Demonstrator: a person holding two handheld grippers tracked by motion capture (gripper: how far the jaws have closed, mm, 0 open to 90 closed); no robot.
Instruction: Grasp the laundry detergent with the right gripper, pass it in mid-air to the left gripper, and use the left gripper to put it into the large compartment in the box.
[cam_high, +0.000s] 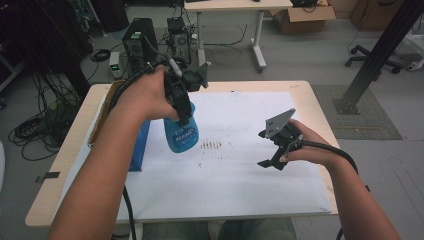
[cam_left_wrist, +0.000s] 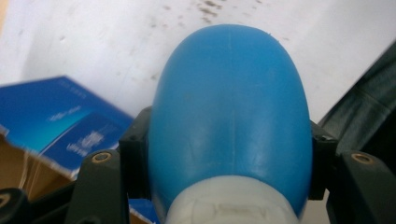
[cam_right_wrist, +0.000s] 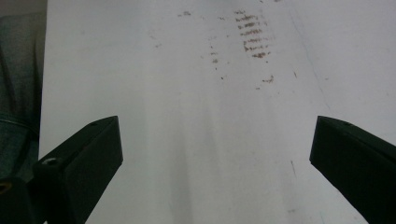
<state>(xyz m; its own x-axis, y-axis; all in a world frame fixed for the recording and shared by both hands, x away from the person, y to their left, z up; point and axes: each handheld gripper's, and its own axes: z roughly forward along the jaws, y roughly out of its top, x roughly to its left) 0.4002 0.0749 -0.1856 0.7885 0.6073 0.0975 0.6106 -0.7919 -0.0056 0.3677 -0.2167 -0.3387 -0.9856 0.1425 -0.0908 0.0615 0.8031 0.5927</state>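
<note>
Left gripper (cam_high: 182, 112): jaws pinch the blue spray bottle (cam_high: 181, 131) at its upper body, one pad on each flank in the left gripper view; bottle lifted off the counter, hanging below the hand.
Spray bottle: blue body, pale collar (cam_left_wrist: 233, 205) near the jaws; above the white sheet (cam_high: 240, 175), left of centre.
Right gripper (cam_high: 272, 150): jaws spread wide, nothing between them; held over the right part of the sheet, well apart from the bottle.
White sheet: covers most of the counter (cam_high: 310, 87); patch of brown specks (cam_high: 211, 145) near the middle, just right of the bottle.
Blue box (cam_high: 139, 147): at the sheet's left edge, beside the bottle.
</note>
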